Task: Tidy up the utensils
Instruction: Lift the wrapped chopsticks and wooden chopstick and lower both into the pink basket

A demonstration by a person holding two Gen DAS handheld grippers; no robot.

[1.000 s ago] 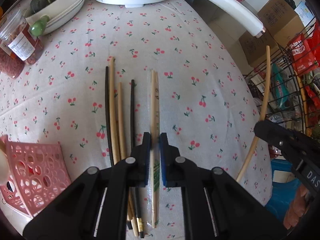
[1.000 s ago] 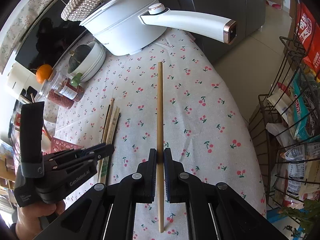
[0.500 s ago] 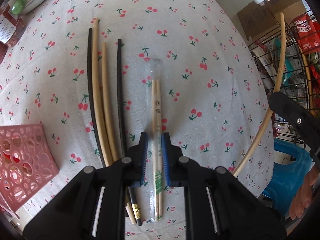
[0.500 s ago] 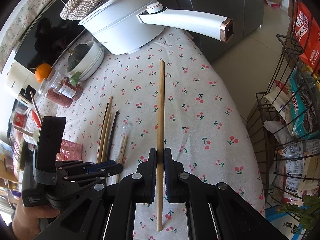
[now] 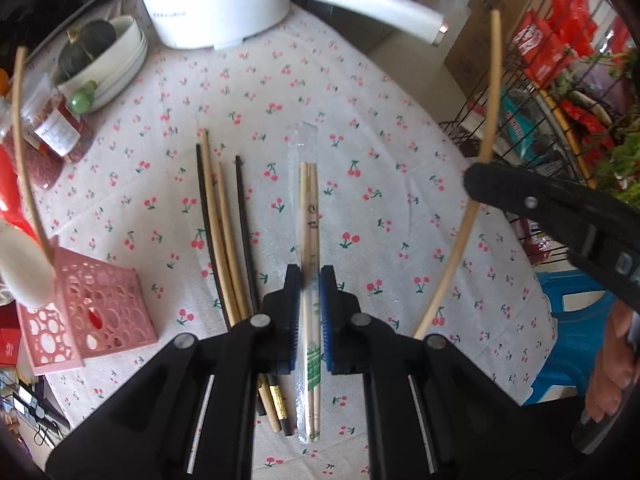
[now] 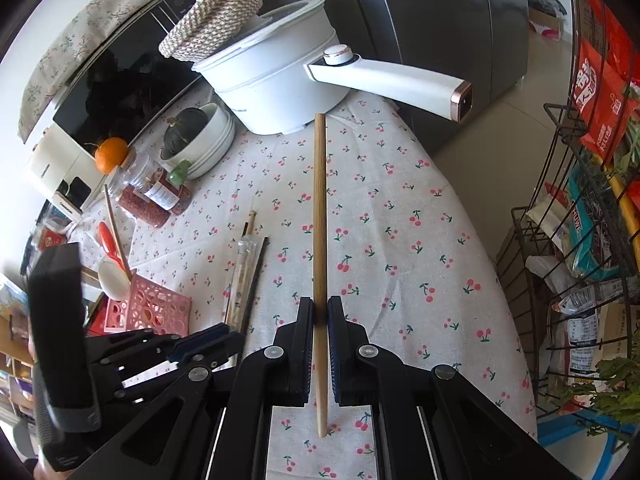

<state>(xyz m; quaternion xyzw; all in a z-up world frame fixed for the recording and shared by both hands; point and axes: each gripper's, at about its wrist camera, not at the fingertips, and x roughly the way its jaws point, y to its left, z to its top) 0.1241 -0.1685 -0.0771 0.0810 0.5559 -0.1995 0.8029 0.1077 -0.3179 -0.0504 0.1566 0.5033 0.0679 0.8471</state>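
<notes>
On the cherry-print surface (image 5: 400, 128) lies a loose row of chopsticks (image 5: 224, 240), two black and two pale, side by side and near parallel, their long axes running from the near edge toward the white pot (image 5: 216, 4) at the far end; just to the right of them lies a wrapped pair (image 5: 309, 216) in clear film, its axis the same way, the printed green end nearest the edge; the left gripper (image 5: 309, 312) has its jaws drawn in close on either side of this wrapped pair, and they have just been closing, with the pair between the blue pads; whether the pads truly press on it I cannot tell, and the pair looks to rest on the cloth; the right gripper (image 6: 320, 316) is clamped on a single pale stick (image 6: 320, 208), gripped below its middle, clear of the cloth; seen along that gripper the stick points straight ahead toward the pot, its short end poking back past the jaws; from the left camera the same stick (image 5: 490, 120) stands steep, its far tip high and leaning toward the wire rack (image 5: 560, 128); at the left edge of the surface stands a pink basket (image 5: 100, 312) with a thin stick and a white spoon in it; bowls holding a dark squash (image 6: 188, 132) and a jar (image 6: 156, 196) sit near the pot.
</notes>
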